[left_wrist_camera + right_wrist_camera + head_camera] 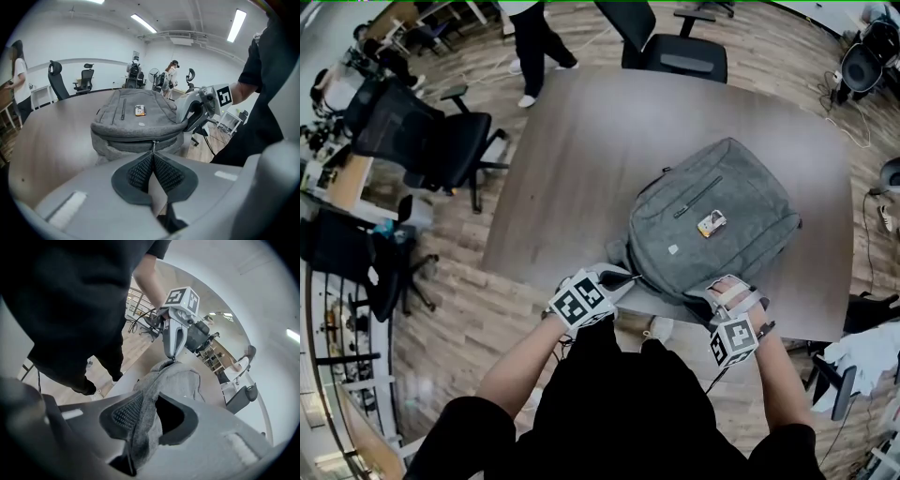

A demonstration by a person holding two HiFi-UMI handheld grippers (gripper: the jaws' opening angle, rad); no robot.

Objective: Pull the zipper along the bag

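Note:
A grey backpack [712, 211] lies flat on the brown table [581, 159], its bottom end toward me at the near edge. In the head view my left gripper [617, 277] is at the bag's near left corner and my right gripper [724, 295] at its near right corner. The left gripper view shows the left gripper [153, 157] shut on the small metal zipper pull [153, 145] of the zip that runs along the bag's [136, 117] end. In the right gripper view the right gripper [149, 404] is shut on a fold of the bag's grey fabric [147, 423].
An orange tag [711, 223] and a short zipped pocket [698, 197] sit on the bag's top. Office chairs [431, 141] stand left of the table and one [675, 52] stands behind it. A person [539, 42] stands beyond the table's far left corner.

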